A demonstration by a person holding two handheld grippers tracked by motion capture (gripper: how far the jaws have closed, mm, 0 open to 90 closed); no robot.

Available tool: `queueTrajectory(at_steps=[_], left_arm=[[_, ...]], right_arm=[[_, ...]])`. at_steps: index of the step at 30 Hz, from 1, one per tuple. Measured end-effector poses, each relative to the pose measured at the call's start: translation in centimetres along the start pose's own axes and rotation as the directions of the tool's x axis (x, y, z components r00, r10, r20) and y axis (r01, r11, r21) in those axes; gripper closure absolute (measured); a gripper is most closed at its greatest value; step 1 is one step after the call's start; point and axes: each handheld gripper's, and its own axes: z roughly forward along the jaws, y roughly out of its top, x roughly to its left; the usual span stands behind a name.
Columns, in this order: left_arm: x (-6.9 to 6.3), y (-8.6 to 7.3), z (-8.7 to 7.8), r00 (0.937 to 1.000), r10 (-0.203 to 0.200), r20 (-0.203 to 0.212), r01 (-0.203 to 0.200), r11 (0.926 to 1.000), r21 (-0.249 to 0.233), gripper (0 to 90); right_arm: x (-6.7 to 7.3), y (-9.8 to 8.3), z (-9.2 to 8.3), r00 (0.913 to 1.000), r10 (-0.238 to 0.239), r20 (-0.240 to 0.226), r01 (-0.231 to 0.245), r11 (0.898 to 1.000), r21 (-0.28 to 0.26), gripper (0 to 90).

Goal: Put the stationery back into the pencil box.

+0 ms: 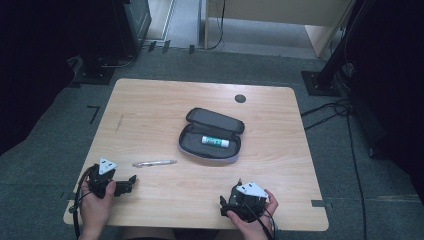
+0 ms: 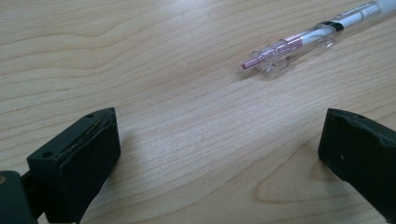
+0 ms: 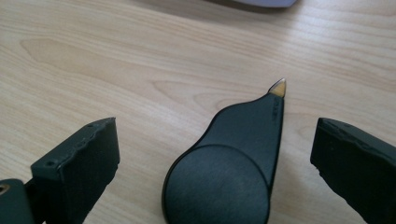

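Pen point(image 1: 154, 163) lies lengthwise left-right, just right of left gripper point(image 1: 131, 183), jaws wide, empty; right gripper point(image 1: 223, 207) farther, also wide.

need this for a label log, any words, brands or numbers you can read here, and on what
None can be read.
Glue stick in the case: green band with print, too small and blurred to read.
Pen: no print to make out.
Black tool between the right gripper's jaws: no legible marking.
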Motion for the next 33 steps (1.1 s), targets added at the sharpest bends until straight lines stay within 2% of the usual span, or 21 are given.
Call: queueTrajectory(at_steps=[2, 8, 12, 13, 14, 17, 20, 22, 25, 27, 29, 33], left_arm=[[0.0, 0.0, 0.0, 1.0, 0.0, 0.0, 0.0, 1.0, -0.001, 0.0], [0.0, 0.0, 0.0, 1.0, 0.0, 0.0, 0.0, 1.0, 0.0, 0.0], [0.0, 0.0, 0.0, 1.0, -0.001, 0.0, 0.001, 1.0, -0.001, 0.0], [0.0, 0.0, 0.0, 1.0, -0.001, 0.0, 0.001, 1.0, -0.001, 0.0], [0.0, 0.0, 0.0, 1.0, 0.0, 0.0, 0.0, 1.0, 0.0, 0.0], [0.0, 0.0, 0.0, 1.0, -0.001, 0.0, 0.001, 1.0, -0.001, 0.0], [0.0, 0.0, 0.0, 1.0, 0.0, 0.0, 0.0, 1.0, 0.0, 0.0], [0.0, 0.0, 0.0, 1.0, 0.001, 0.0, -0.001, 1.0, 0.0, 0.0], [0.0, 0.0, 0.0, 1.0, 0.001, 0.0, -0.001, 1.0, 0.001, 0.0], [0.0, 0.0, 0.0, 1.0, 0.0, 0.0, 0.0, 1.0, 0.0, 0.0], [0.0, 0.0, 0.0, 1.0, -0.001, 0.0, 0.001, 1.0, -0.001, 0.0], [0.0, 0.0, 0.0, 1.0, -0.001, 0.0, 0.001, 1.0, -0.001, 0.0]], right_arm=[[0.2, -0.3, 0.1, 0.9999, -0.006, 0.009, 0.006, 1.0, 0.002, 1.9], [-0.1, -0.8, 0.0, 0.9993, -0.021, 0.032, 0.021, 1.0, -0.003, 16.7], [-0.7, -1.0, 0.0, 0.9992, -0.041, 0.002, 0.041, 0.999, -0.006, 33.6], [-1.0, -1.0, 0.1, 0.9992, -0.038, 0.006, 0.038, 0.999, -0.012, 40.0], [-1.2, -1.1, 0.0, 0.999, -0.044, 0.008, 0.044, 0.999, -0.017, 42.5], [-1.8, -1.0, 0.0, 0.9985, -0.055, -0.004, 0.055, 0.998, -0.031, 43.4], [-2.3, -1.0, -0.1, 0.9983, -0.057, 0.008, 0.057, 0.997, -0.045, 41.2], [-2.5, -1.0, -0.3, 0.9985, -0.055, -0.002, 0.055, 0.998, -0.035, 37.9], [-2.4, -1.3, -0.7, 0.9987, -0.049, 0.011, 0.049, 0.998, -0.024, 35.4], [-2.3, -1.6, -0.8, 0.9983, -0.059, 0.007, 0.059, 0.998, -0.022, 35.6], [-2.2, -2.1, -0.7, 0.9961, -0.087, 0.014, 0.087, 0.996, -0.027, 35.7], [-2.5, -2.1, -0.8, 0.9949, -0.101, -0.004, 0.101, 0.994, -0.032, 38.3]])
